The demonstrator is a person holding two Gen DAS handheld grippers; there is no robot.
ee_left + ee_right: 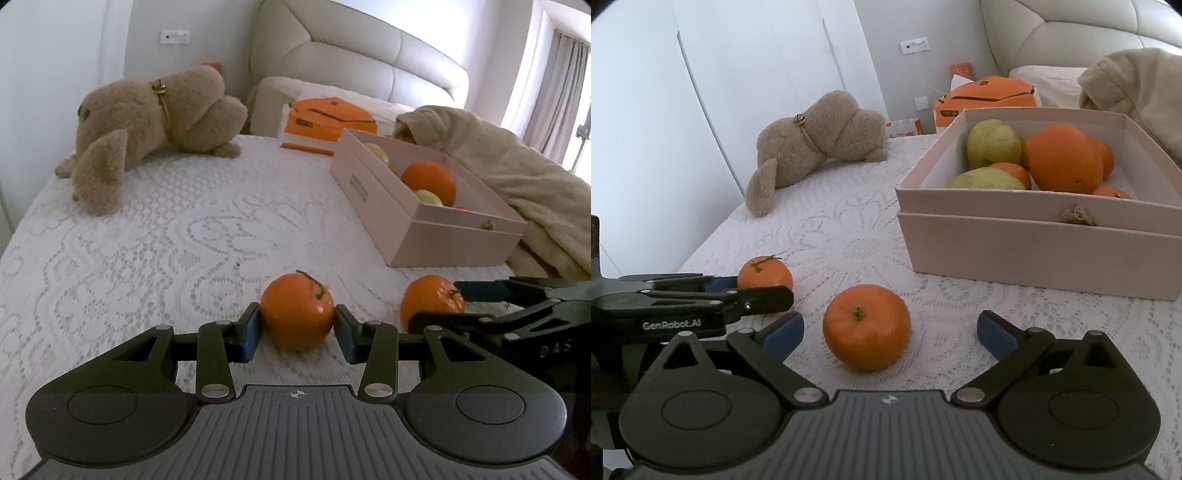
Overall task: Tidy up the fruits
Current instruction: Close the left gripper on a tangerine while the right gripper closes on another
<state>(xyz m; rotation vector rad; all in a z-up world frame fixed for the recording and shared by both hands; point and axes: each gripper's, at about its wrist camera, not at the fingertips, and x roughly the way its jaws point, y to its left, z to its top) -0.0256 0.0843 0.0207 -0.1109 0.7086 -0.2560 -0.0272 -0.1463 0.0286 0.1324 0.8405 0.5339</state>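
So the left tongs (298, 325) are pinching a round orange tangerine with a stem (297, 312), both blue pads (250, 330) right against its sides, and it's sitting on the white lace bedspread (147, 236) near the bed's front edge. The right tongs (891, 332) are spread wide around a second round orange tangerine (867, 326), not touching it. The pale pink cardboard box (1034, 236) further back toward the headboard side holds oranges and yellow-green fruit. A tan plush toy (816, 140) lies near the bed's left edge.

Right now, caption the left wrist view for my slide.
Left gripper shut on an orange, box beyond.
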